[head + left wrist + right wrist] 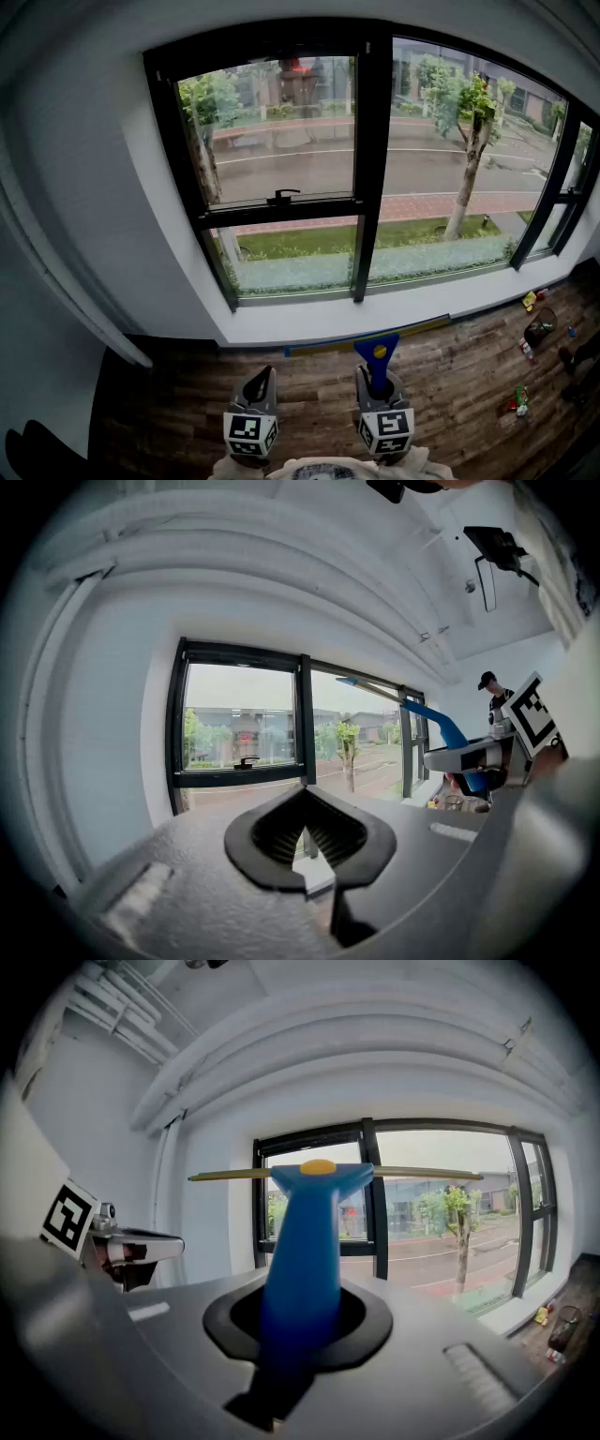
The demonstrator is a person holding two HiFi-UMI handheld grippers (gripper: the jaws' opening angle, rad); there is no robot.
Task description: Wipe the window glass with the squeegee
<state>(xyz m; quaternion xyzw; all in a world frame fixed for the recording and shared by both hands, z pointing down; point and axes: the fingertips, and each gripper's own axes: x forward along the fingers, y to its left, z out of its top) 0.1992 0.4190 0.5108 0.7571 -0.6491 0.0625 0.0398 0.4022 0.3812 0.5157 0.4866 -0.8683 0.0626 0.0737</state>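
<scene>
Approach step; no wiping has begun. My right tongs [377, 380] are clamped on the handle of the blue plastic squeegee [377, 352], blade up and well short of the black-framed window glass [281, 131] ahead. The left tongs [260, 382], just beside them, are closed and empty. My judgement of the next move: lift the blade and press it flat on a pane. Ahead of the blade, the black window handle [282, 197] and centre mullion [372, 159] would break a stroke. Small litter [536, 328] lies on the floor, far right.

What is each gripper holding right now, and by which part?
The right gripper holds the blue squeegee by its handle, blade end out toward the window. The left gripper is shut on nothing.
</scene>
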